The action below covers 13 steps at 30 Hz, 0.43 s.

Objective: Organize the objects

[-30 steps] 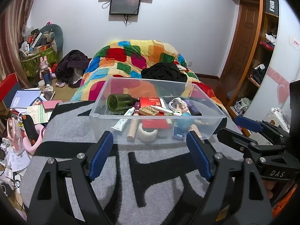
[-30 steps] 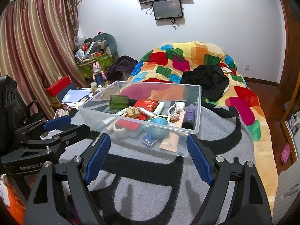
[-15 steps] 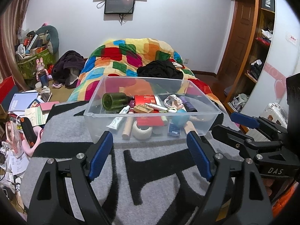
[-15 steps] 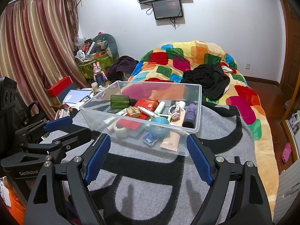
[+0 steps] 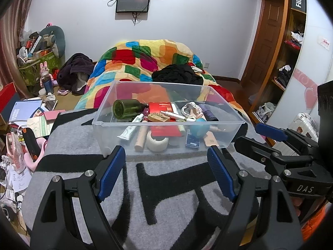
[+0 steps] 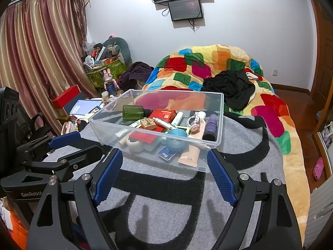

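Clear rectangular plastic bin at mid-frame holds one green glass bottle, one teal ball, one tape roll; left gripper and right gripper gape empty over fuzzy grey blanket.

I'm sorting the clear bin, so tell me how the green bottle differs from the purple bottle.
The green bottle is fatter and translucent dark green; the purple bottle is slimmer and opaque. The green bottle lies at the bin's far left, the purple bottle against the right wall. Both lie on their sides inside the clear plastic bin, untouched by either gripper.
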### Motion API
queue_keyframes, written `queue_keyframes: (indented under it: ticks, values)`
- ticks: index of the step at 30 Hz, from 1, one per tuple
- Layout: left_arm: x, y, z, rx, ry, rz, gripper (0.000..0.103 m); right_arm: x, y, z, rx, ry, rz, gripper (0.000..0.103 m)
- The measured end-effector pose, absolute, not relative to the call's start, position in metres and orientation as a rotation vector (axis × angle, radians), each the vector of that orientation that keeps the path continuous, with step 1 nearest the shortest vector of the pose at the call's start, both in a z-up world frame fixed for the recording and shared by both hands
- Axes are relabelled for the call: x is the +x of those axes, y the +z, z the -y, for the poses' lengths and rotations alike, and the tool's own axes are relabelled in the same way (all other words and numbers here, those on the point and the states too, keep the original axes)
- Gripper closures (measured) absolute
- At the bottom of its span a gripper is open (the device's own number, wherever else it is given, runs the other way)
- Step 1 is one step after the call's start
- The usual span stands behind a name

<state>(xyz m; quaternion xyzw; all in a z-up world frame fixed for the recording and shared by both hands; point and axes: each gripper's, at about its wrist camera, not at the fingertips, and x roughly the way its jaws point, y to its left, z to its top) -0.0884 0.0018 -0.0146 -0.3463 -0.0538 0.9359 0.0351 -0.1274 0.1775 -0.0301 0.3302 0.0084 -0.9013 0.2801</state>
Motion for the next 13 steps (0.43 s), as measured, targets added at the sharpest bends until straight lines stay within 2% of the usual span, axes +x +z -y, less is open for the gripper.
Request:
queue_keyframes:
  ticks: [13]
  values:
    - [-0.0865,-0.0112,-0.0021,-1.045,2.892,0.162,0.022,-0.124,-0.0306,-0.1733,0.892,-2.413,-0.015,0.022]
